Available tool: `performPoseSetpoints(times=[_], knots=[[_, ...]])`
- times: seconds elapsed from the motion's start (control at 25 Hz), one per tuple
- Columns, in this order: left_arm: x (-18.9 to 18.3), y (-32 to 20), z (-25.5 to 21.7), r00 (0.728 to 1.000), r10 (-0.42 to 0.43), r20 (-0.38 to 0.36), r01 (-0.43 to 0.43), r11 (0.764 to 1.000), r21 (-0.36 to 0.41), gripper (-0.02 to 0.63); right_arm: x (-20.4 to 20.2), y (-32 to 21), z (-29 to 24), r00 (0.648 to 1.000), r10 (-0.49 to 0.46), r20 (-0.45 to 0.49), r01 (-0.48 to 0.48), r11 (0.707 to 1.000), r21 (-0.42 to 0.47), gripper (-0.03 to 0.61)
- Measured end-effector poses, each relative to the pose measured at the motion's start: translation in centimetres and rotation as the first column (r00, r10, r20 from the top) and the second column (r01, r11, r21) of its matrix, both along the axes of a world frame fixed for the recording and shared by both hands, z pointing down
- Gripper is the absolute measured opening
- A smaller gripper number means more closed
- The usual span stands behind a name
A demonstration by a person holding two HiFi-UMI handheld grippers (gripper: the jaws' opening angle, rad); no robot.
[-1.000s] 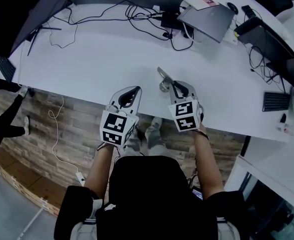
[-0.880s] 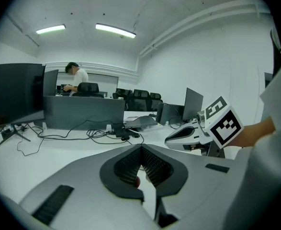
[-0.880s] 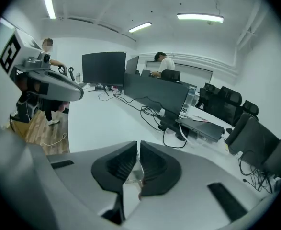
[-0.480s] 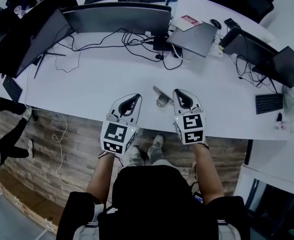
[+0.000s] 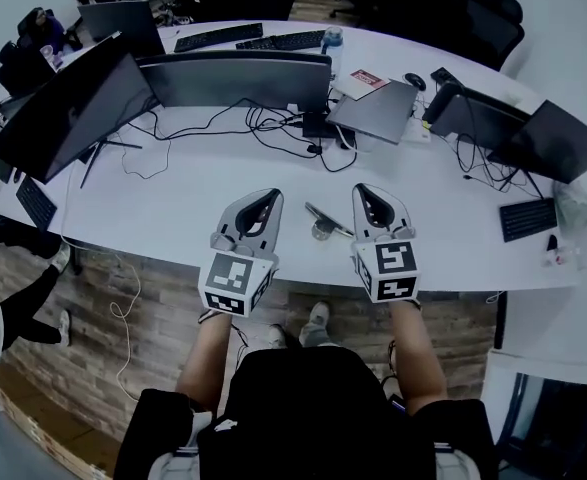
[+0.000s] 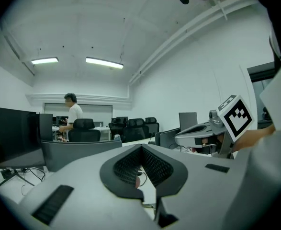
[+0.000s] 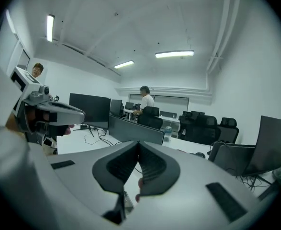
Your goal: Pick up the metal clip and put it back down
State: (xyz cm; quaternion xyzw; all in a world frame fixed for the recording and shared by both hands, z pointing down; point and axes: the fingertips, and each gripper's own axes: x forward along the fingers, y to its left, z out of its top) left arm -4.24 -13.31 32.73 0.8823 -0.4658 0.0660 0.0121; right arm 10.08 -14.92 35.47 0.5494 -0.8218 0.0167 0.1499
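Note:
The metal clip (image 5: 324, 223) lies on the white table (image 5: 173, 218), in the gap between my two grippers and touched by neither. My left gripper (image 5: 270, 193) hovers to its left, my right gripper (image 5: 364, 188) just to its right. Both point away from me and tilt upward, so their own views show ceiling and office and no clip. In the left gripper view the left gripper (image 6: 140, 148) has its jaws closed together on nothing. The right gripper (image 7: 139, 143) is likewise shut and empty in the right gripper view.
Behind the clip run black cables (image 5: 273, 128) and a row of monitors (image 5: 233, 78). A closed laptop (image 5: 378, 113) and a water bottle (image 5: 333, 43) stand further back, a keyboard (image 5: 525, 218) at the right. The table's front edge passes under my wrists. A person's leg (image 5: 18, 303) shows at left.
The head view has tilted up and takes in more of the room. My right gripper, close against the clip a second ago, now stands apart to its right; the clip stays on the table.

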Motion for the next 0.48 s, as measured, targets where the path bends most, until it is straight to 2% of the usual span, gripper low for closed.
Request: performPoseSetpoints(times=[0.48], knots=[[0.5, 1.1, -6.1, 1.0, 0.029, -0.012, -0.028, 0.992, 0.124, 0.009, 1.3, 1.4, -5.9, 0.998, 0.048, 0.052, -0.054, 0.991, 0.12, 0.025]])
